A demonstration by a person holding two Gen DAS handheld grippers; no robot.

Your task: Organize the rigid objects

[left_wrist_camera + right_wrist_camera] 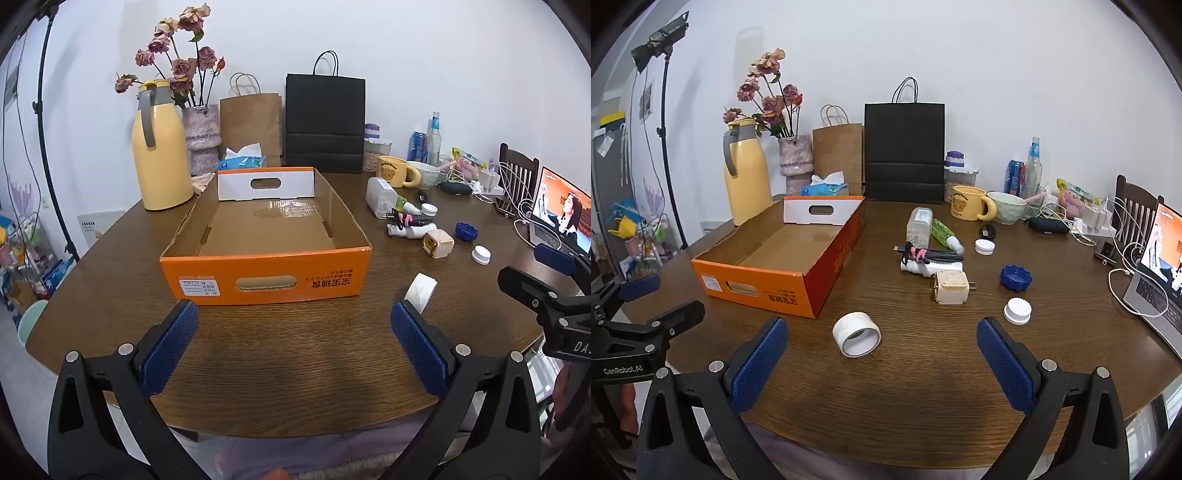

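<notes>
**A:** Right wrist view, left to right. At the far left edge you see your left gripper [646, 295], its fingers spread with nothing between them. Why is the orange cardboard box [768, 291] at centre left open-topped and bare inside?

**B:** You have it as the likely receiving bin: nothing lies in it yet, so the sorting reads as not yet begun. Its long side faces the loose items, which would give you a short carry.

**A:** At lower centre, the white tape roll [856, 334] lies tilted on the wooden table [923, 398], ahead of your right gripper [882, 362] and a little left of centre. The blue pads [759, 365] stand wide apart, clamping nothing.

**B:** Correct. It is the nearest object to you, hence a probable first pick; spread fingers suit its width.

**A:** Right of centre, the cluster: a clear plastic container [919, 227] on its side, a bundled cable [931, 254] atop a white block, a cream charger plug [951, 288], a blue cap [1015, 277], and a white cap [1017, 311] nearest you.

**B:** These lie scattered and mostly apart, so you can take each singly.

**A:** Far right edge, a laptop [1160, 288] with trailing white cables.

**B:** Judge that as background; keep clear of the cords.
</notes>
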